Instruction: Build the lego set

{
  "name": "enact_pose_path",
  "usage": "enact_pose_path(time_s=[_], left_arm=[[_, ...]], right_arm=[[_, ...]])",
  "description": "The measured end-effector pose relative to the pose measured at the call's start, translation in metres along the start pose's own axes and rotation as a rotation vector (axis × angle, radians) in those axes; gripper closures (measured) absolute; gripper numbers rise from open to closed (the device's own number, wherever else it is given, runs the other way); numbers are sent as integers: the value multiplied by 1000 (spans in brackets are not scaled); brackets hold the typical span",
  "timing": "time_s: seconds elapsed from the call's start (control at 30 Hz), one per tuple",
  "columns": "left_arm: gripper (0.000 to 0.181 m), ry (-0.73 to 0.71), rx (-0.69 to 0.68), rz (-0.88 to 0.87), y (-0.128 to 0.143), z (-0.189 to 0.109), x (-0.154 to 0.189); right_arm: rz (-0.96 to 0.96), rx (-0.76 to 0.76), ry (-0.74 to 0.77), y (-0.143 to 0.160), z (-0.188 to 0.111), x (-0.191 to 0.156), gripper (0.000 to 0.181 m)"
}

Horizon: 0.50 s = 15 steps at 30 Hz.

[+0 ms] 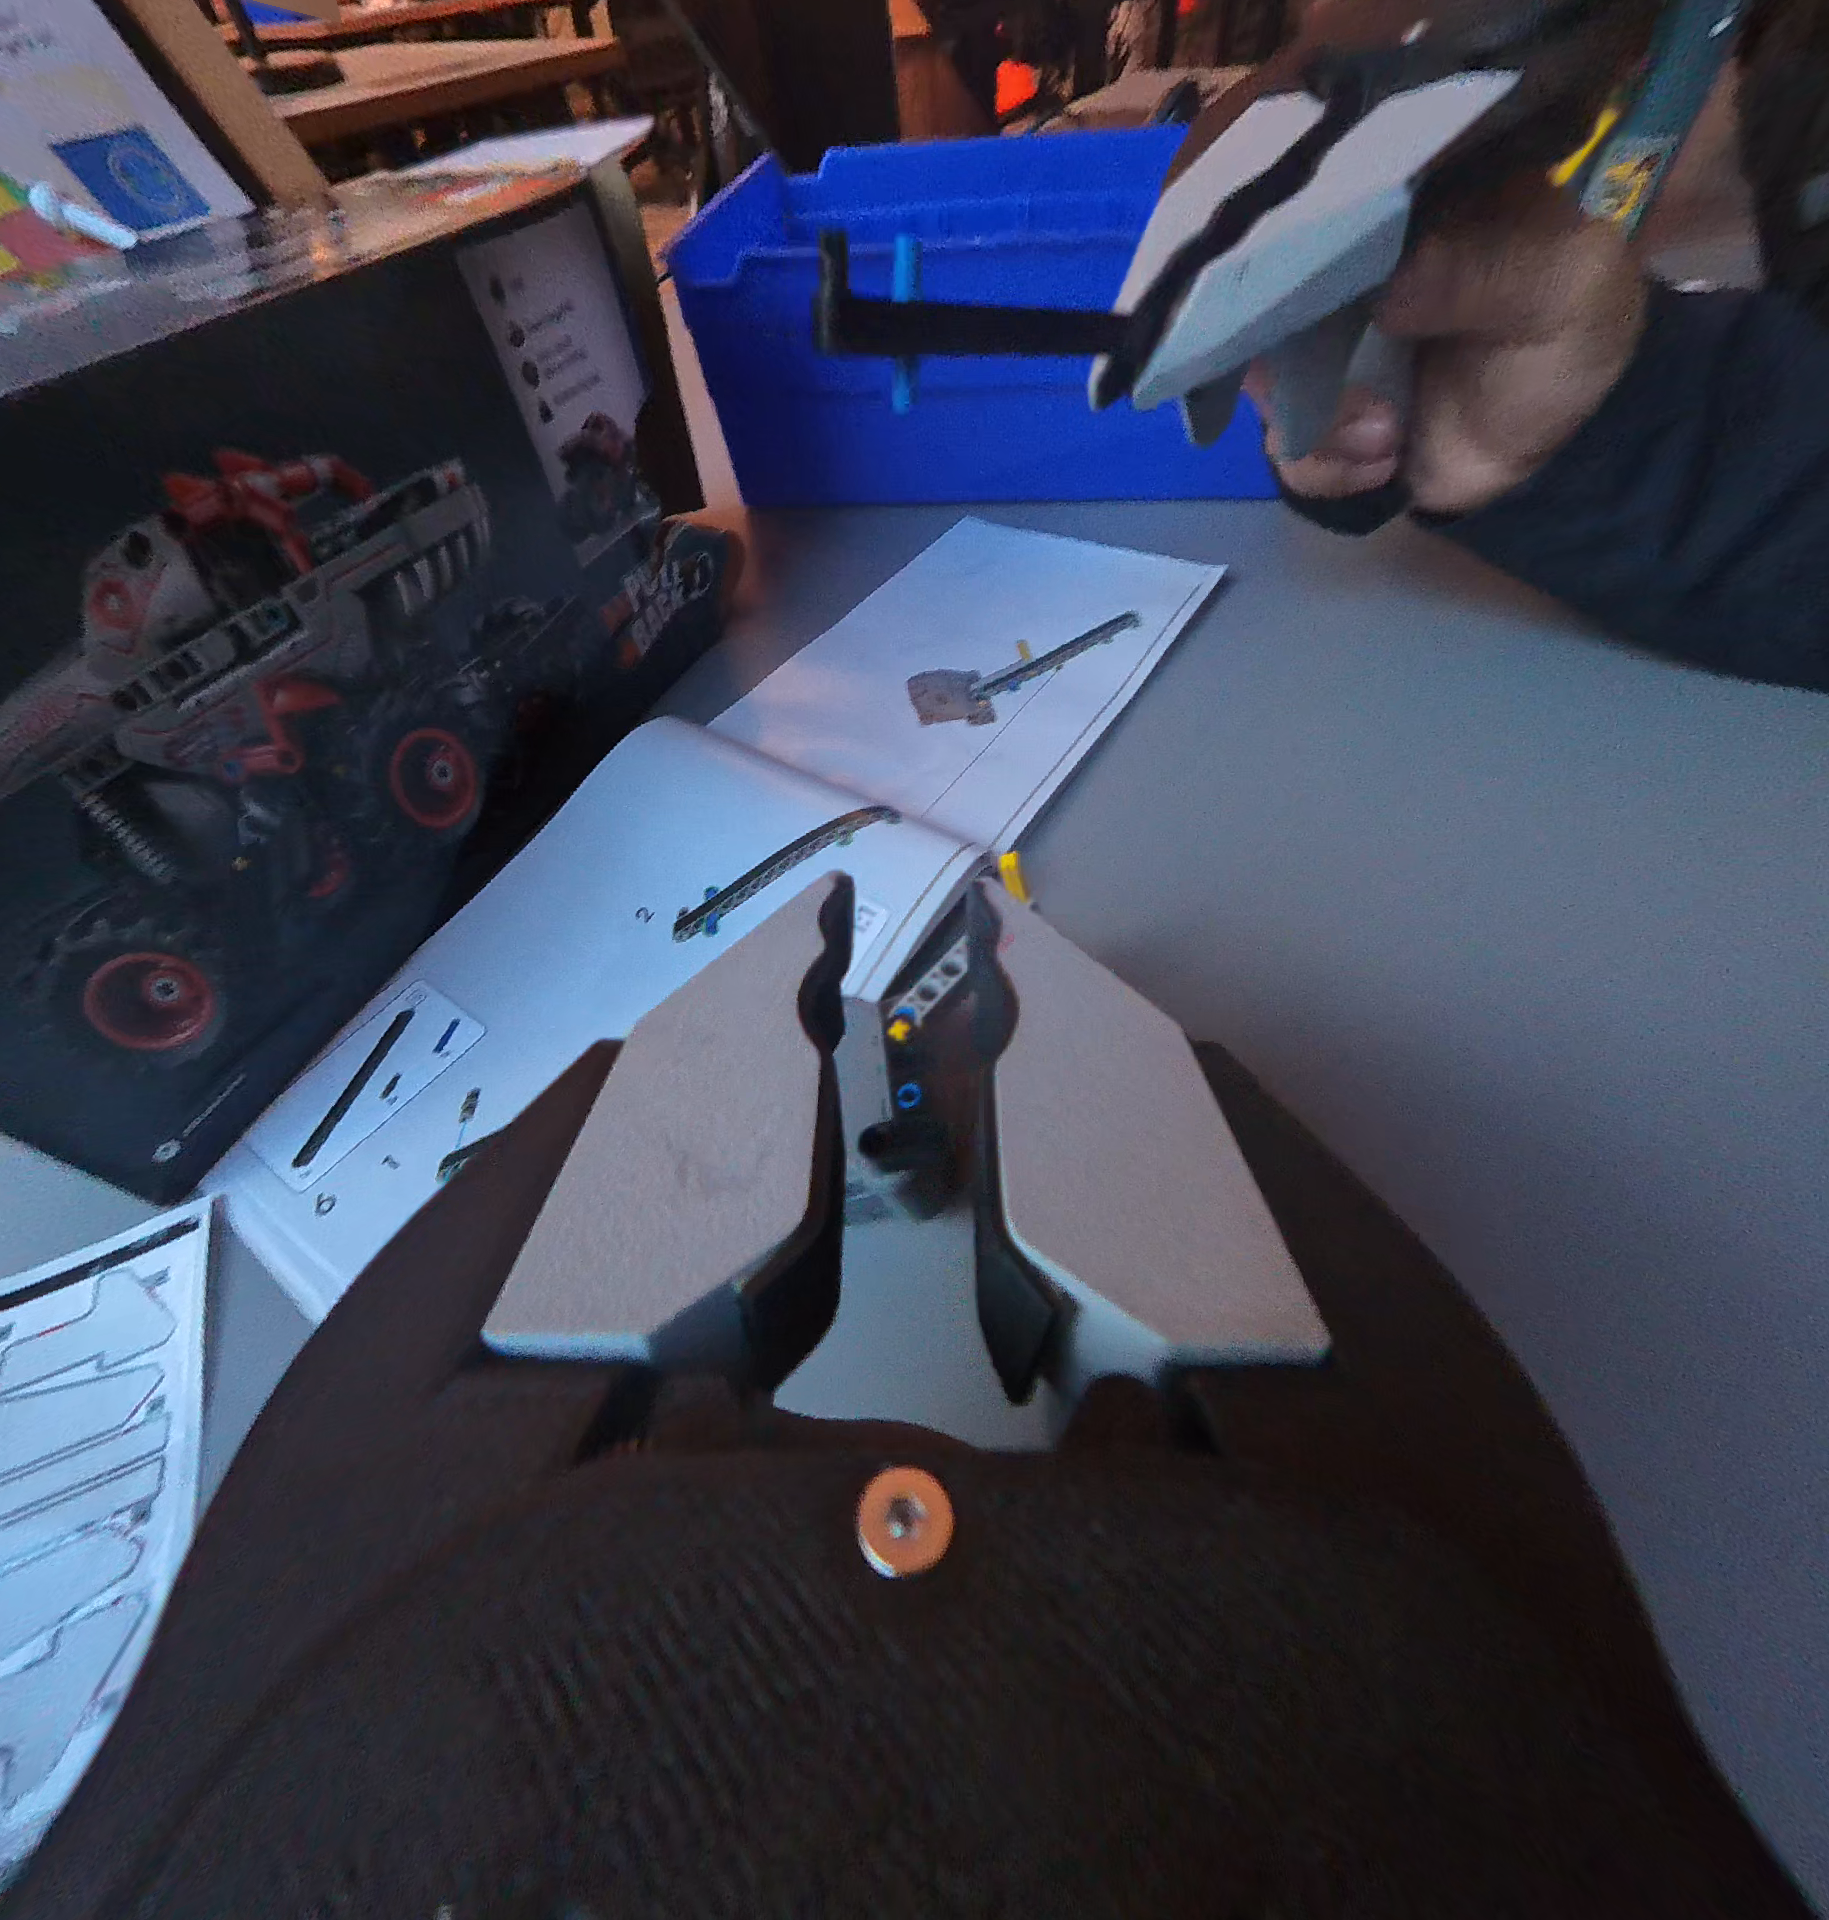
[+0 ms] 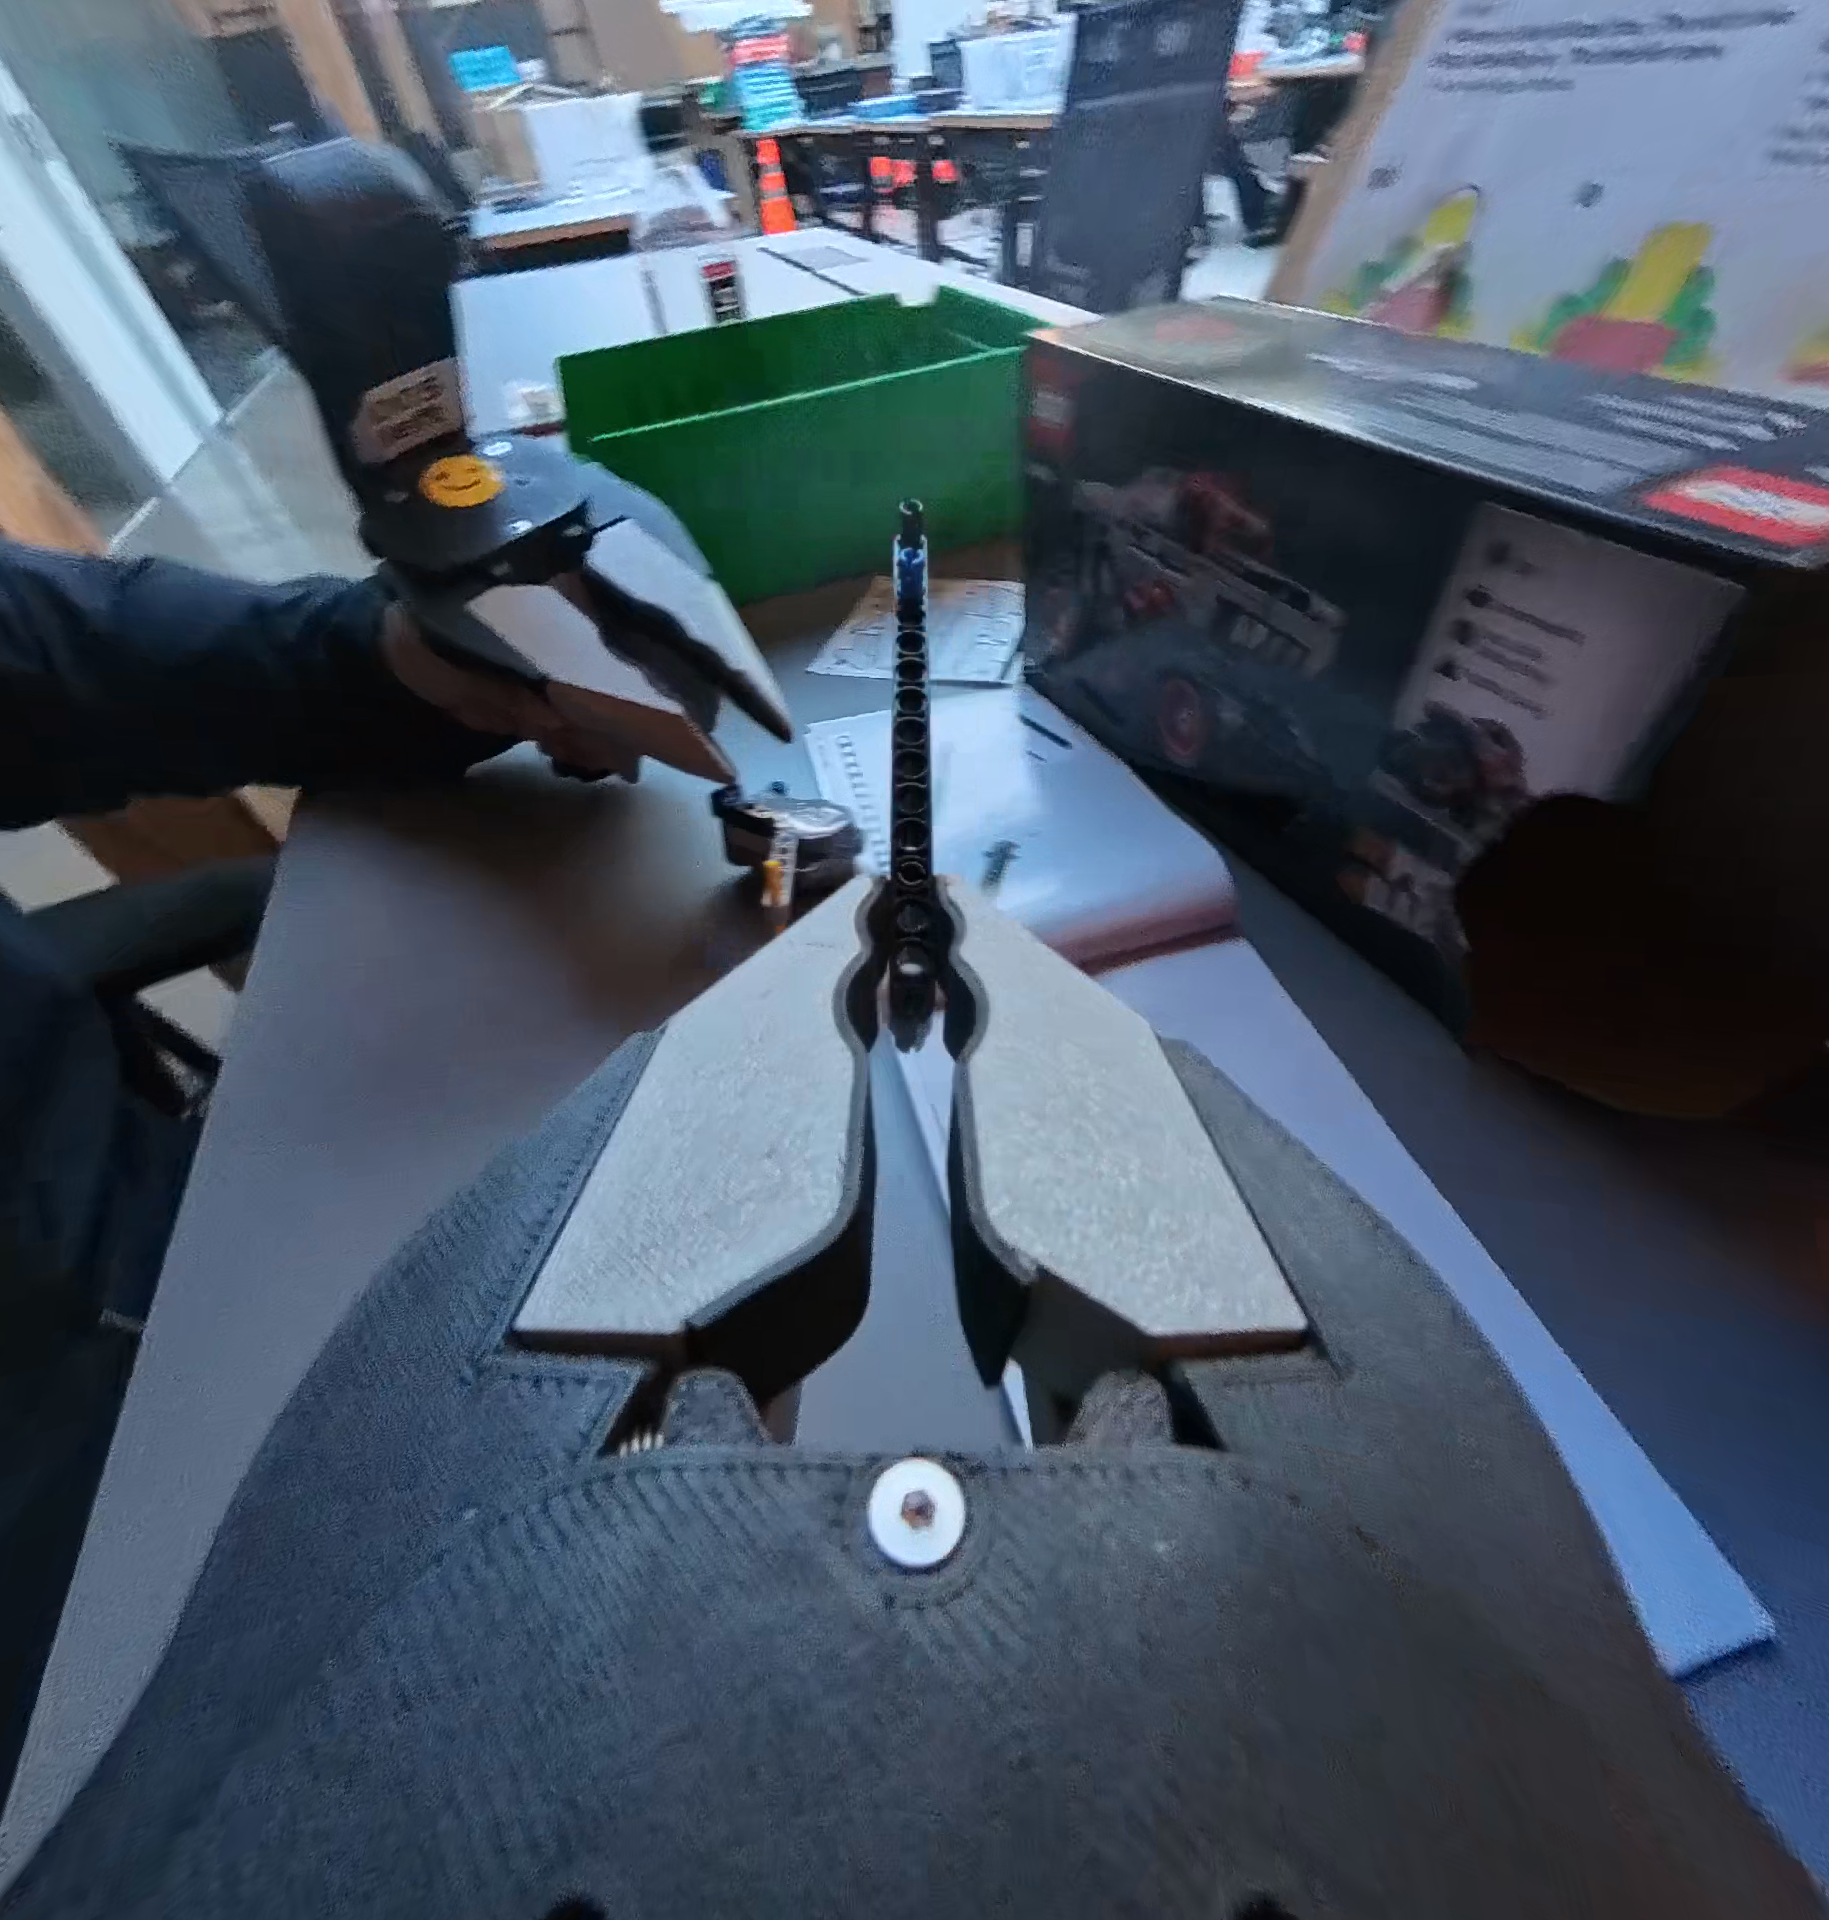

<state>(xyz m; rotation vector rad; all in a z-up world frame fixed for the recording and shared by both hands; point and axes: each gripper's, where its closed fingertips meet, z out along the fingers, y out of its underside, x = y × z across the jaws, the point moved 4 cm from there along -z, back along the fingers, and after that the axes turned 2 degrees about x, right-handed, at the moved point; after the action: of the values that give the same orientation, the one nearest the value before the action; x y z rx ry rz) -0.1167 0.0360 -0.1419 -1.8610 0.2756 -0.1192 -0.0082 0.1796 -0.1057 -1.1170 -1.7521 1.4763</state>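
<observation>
Gripping one end of the long black beam [image 2: 911,748], the right gripper [image 2: 911,935] has its fingers closed on a stiff, light strip of holes that sticks out level above the table [image 2: 474,935], a blue pin [image 2: 910,566] near its far tip. The left gripper [image 1: 915,935] hovers, fingers narrowly parted, over a small dark motor block [image 2: 785,826] beside the open booklet [image 1: 681,810]. That block is half hidden and blurred, so whether the fingers touch it I cannot tell.

Black holed beam [image 2: 910,748] with blue pin [image 2: 911,566] is being shown; blue bin [image 1: 951,436] and green bin [image 2: 796,457] are being seen beside black box [image 1: 266,665] picturing red-wheeled truck.
</observation>
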Motion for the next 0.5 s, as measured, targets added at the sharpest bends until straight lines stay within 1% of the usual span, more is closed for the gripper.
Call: enact_pose_path(time_s=[0.2, 0.33, 0.4, 0.5], left_arm=[[157, 69, 78, 34, -12, -4, 14], [157, 125, 119, 68, -18, -7, 25], [160, 135, 122, 89, -18, -8, 29], [173, 122, 111, 121, -16, -7, 29]], right_arm=[[-169, -67, -154, 6, 13, -37, 176], [-214, -132, -160, 16, 19, -41, 176], [-216, -144, -176, 19, 21, -43, 176], [-225, -161, -187, 21, 23, -46, 176]])
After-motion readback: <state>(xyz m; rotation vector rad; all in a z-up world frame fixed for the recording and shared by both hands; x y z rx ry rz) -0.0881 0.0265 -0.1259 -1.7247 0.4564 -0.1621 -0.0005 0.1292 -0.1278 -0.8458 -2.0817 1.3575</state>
